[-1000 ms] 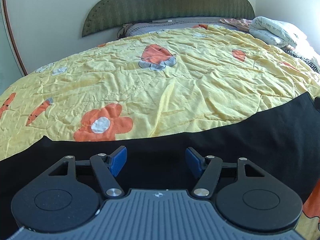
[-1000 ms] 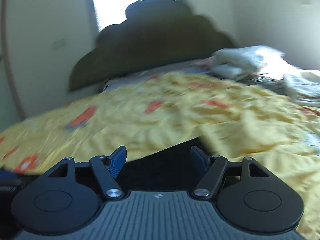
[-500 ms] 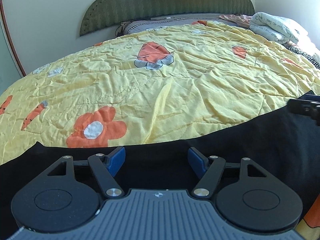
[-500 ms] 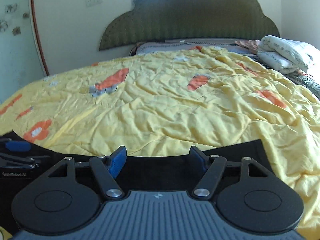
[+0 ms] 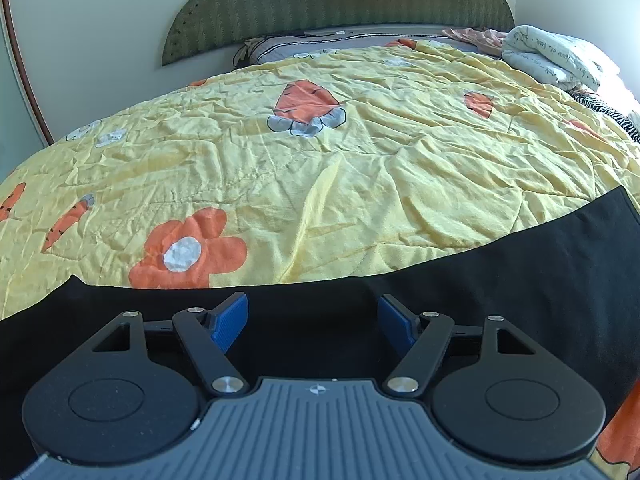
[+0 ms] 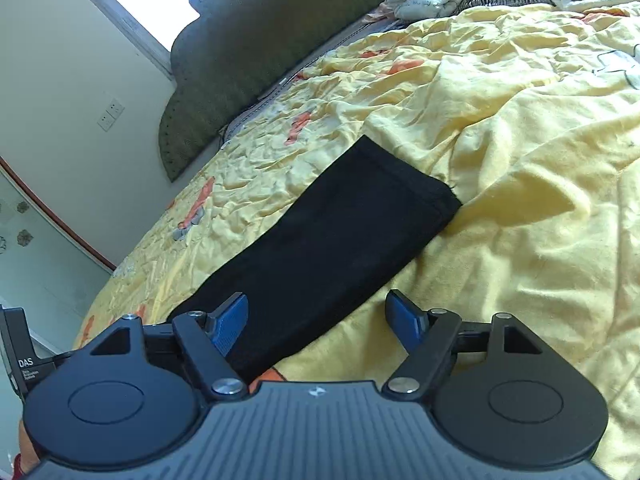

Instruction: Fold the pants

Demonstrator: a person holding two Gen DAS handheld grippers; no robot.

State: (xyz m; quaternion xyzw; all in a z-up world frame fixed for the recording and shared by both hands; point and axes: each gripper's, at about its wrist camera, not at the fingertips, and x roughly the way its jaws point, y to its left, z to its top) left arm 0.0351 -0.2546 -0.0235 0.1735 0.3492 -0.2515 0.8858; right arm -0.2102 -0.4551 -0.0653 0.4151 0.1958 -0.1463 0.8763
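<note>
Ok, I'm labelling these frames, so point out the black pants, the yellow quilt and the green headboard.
black pants (image 6: 332, 248): right wrist view, middle of the flat leg.
yellow quilt (image 5: 360, 184): left wrist view, wrinkled centre.
green headboard (image 5: 340, 4): left wrist view, middle of the padded panel.

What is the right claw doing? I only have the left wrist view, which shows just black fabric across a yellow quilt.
Observer: The right claw is open and holds nothing.
Operator: Is it over the pants?
Observer: Partly. One blue fingertip shows against the black cloth pants, the other against the yellow flowered quilt.
Operator: Can you see where the leg ends?
Observer: Yes, the hemmed end lies flat on the quilt ahead of the claw.
</note>
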